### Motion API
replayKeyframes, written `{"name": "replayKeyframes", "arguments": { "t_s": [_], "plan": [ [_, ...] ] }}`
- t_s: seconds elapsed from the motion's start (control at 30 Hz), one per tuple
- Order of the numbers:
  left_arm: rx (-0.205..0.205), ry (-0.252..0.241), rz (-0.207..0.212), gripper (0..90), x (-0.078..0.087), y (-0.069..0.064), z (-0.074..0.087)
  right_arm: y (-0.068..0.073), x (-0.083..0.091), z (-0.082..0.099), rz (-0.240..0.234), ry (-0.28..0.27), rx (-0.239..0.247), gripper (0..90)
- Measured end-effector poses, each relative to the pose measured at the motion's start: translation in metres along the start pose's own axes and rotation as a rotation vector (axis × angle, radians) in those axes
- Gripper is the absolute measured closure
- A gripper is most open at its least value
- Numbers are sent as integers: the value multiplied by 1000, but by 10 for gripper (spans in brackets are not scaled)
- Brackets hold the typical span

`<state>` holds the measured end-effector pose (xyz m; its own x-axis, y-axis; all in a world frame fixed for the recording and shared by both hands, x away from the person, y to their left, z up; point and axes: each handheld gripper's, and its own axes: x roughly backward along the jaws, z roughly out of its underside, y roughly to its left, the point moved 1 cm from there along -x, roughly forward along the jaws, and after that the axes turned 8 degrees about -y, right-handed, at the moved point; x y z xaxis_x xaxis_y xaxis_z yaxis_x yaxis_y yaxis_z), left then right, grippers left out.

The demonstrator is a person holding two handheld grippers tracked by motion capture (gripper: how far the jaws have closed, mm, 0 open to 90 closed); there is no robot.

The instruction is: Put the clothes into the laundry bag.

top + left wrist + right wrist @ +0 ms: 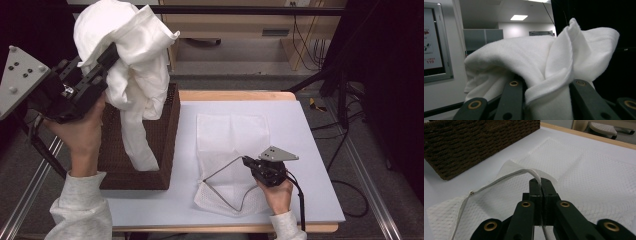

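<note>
**A:** Looking at the table first: pale top with a wooden front edge, lots of bare surface on the right side and along the back. The brown wicker basket sits at the left edge, the flat white mesh bag just beside it near the middle, apart from it.

**B:** And the white garment?

**A:** Bunched up and hanging above the basket, its tail dangling down into the opening. The left gripper is raised high, angled up and to the right, jaws clamped on a thick fold of it.

**B:** Right side?

**A:** The right gripper is low on the mesh bag, pointing left, jaws pinched tight on the bag's thin edge cord, lifting it a little off the table.
</note>
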<state>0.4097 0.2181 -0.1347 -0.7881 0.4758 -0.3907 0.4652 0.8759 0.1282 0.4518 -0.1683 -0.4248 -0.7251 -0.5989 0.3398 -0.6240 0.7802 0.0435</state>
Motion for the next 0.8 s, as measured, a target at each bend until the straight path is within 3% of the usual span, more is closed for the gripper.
{"name": "replayKeyframes", "arguments": {
  "t_s": [0.17,0.43,0.5,0.67,0.8],
  "plan": [
    [15,-23,5,726,-4,-8,-12,0,-1,0,2,2,1,889],
    [48,-75,44,735,-17,-36,-34,0,-1,-1,-1,-3,2,889],
    [39,-86,57,736,-20,-43,-37,0,-1,-1,-2,-3,2,889],
    [70,-124,79,738,-26,-60,-44,0,-1,-1,-3,-5,-2,889],
    [60,-128,113,737,-26,-74,-45,-1,1,-2,-3,-11,-2,889]
  ]
}}
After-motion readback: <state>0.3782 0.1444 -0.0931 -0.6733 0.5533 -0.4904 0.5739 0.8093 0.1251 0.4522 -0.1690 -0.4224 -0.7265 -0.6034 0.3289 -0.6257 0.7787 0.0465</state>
